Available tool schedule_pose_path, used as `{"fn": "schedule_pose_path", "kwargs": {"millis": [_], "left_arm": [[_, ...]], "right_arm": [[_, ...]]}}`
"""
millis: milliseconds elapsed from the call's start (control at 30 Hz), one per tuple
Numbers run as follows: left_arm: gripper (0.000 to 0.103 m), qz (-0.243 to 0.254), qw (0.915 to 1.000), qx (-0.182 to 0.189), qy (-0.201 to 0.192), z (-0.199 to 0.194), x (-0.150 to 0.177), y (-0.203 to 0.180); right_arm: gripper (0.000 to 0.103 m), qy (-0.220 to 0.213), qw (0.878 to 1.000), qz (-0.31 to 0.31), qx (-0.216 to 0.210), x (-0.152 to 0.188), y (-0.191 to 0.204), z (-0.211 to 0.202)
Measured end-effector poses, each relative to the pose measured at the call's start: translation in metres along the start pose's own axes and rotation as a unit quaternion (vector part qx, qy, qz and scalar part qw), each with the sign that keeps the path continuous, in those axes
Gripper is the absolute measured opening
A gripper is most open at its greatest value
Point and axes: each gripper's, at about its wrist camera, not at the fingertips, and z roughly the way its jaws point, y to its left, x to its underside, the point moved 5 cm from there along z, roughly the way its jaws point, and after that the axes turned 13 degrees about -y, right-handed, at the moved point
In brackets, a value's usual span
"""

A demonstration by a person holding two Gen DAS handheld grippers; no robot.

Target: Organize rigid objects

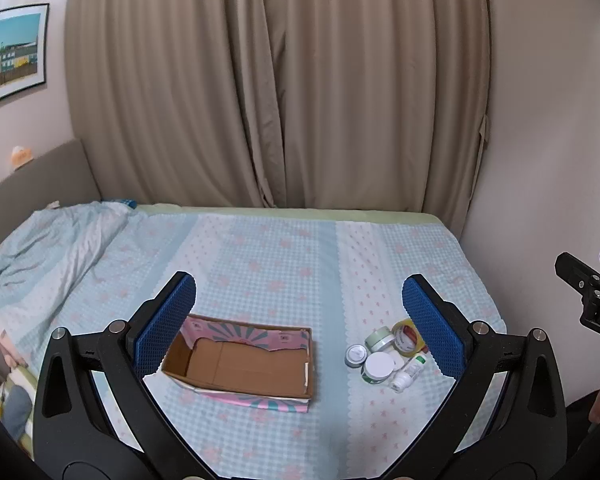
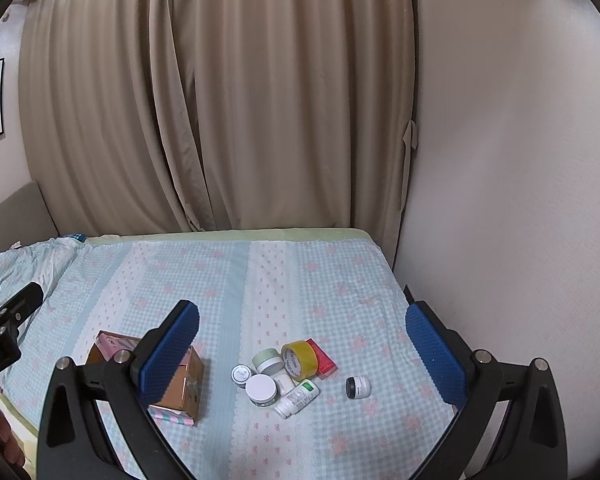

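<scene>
My left gripper (image 1: pixel 299 322) hangs above the bed (image 1: pixel 260 256) with jaws spread wide, nothing between the blue pads (image 1: pixel 162 330). My right gripper (image 2: pixel 302 350) is likewise wide apart and empty.

Nearest item: white pill bottle (image 2: pixel 297 397), lying on its side, green mark on label. Just beside it, a jar with a flat white lid (image 2: pixel 262 389), upright. Small dark jar (image 2: pixel 357 387) lies on its side, set apart to the right of the cluster. Small round tin (image 2: pixel 241 374), silver top, touching the left side of the group. Behind these: pale green jar (image 2: pixel 269 361), tilted; roll of yellowish tape (image 2: pixel 299 359) standing on edge; red flat box (image 2: pixel 321 357) partly behind the tape. All rest on the checked blue bedspread with pink flowers.

Left of the cluster, well apart: open cardboard box (image 1: pixel 240 364), brown inside, pink and teal pattern outside, empty.

Farther: crumpled blanket (image 1: pixel 48 248) at the left end of the bed. Beige curtains (image 1: pixel 276 80) behind, framed picture (image 1: pixel 10 54) on the left wall.
</scene>
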Motion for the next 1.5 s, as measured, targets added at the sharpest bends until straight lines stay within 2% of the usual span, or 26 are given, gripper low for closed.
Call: {"fn": "schedule_pose_path", "kwargs": {"millis": [500,567,767,900,1000,1267,1400,1500], "left_arm": [[0.103,0.001,1.0000,0.002,-0.002,0.006,-0.001,-0.002],[0.103,-0.003,1.0000,-0.002,0.006,0.013,-0.001,-0.001],[0.103,-0.028,0.9988,0.005,0.040,0.039,0.015,-0.013],[0.103,-0.037,0.9950,0.012,0.092,0.068,0.051,-0.034],[0.103,-0.038,0.9918,0.024,0.120,0.087,0.083,-0.056],[0.103,-0.004,0.9772,0.058,0.204,0.149,0.190,-0.107],[0.103,0.007,0.9649,0.084,0.249,0.191,0.247,-0.133],[0.103,0.004,0.9538,0.091,0.286,0.225,0.292,-0.149]], "right_arm": [[0.103,-0.005,1.000,0.005,0.003,-0.005,0.007,-0.008],[0.103,-0.008,1.000,0.003,0.010,-0.005,0.006,-0.009],[0.103,0.010,1.000,0.009,-0.011,-0.005,-0.002,-0.002],[0.103,0.021,0.999,-0.019,-0.023,0.001,-0.007,0.010],[0.103,0.048,0.998,-0.029,-0.033,0.013,-0.010,0.027],[0.103,0.138,0.988,-0.015,-0.074,0.075,-0.027,0.115],[0.103,0.181,0.979,-0.022,-0.093,0.111,-0.029,0.161],[0.103,0.220,0.969,-0.026,-0.110,0.145,-0.030,0.198]]}}
